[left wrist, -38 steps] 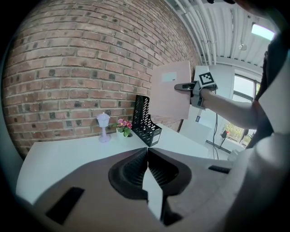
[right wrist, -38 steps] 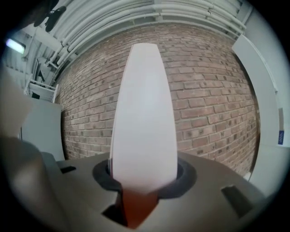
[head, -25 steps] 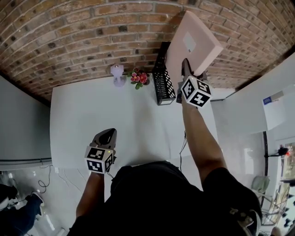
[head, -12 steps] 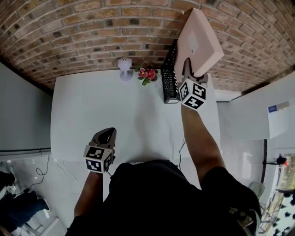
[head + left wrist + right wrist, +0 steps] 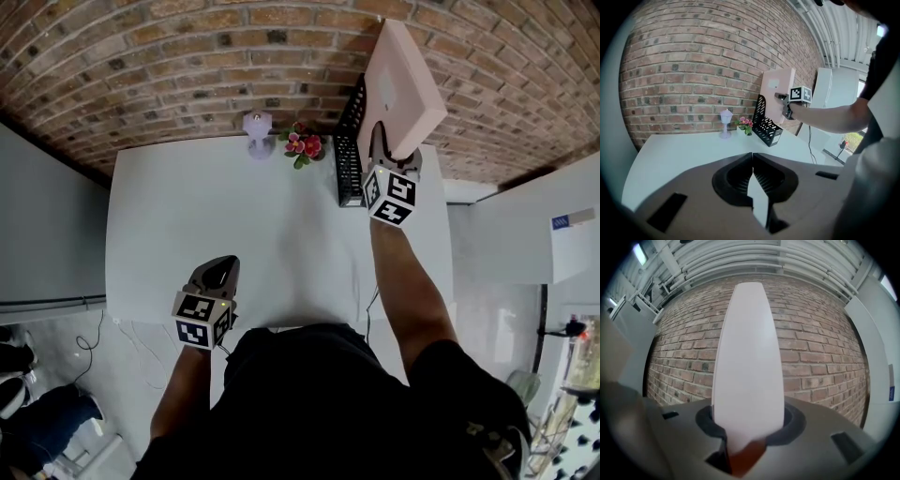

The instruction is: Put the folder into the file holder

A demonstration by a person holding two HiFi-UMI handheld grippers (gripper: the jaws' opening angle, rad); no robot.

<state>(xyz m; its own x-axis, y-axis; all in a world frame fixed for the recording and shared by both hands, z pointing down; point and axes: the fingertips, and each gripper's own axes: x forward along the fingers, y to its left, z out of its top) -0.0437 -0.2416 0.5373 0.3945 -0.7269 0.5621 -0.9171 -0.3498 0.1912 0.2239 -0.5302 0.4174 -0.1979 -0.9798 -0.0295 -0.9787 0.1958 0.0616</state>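
A pale pink folder stands upright in the air at the table's far right, and my right gripper is shut on its lower edge. In the right gripper view the folder rises edge-on from between the jaws of the right gripper. The black mesh file holder stands on the table against the brick wall, just left of the folder and below it. The left gripper view shows the folder above the holder. My left gripper hovers shut and empty at the table's near edge.
The white table runs up to a brick wall. A small lilac lamp and a bunch of pink flowers stand at the back, left of the holder. A cable hangs off the table's front right. A white cabinet stands to the right.
My right gripper has carried the folder a little left, closer over the file holder. The left gripper has stayed where it was.
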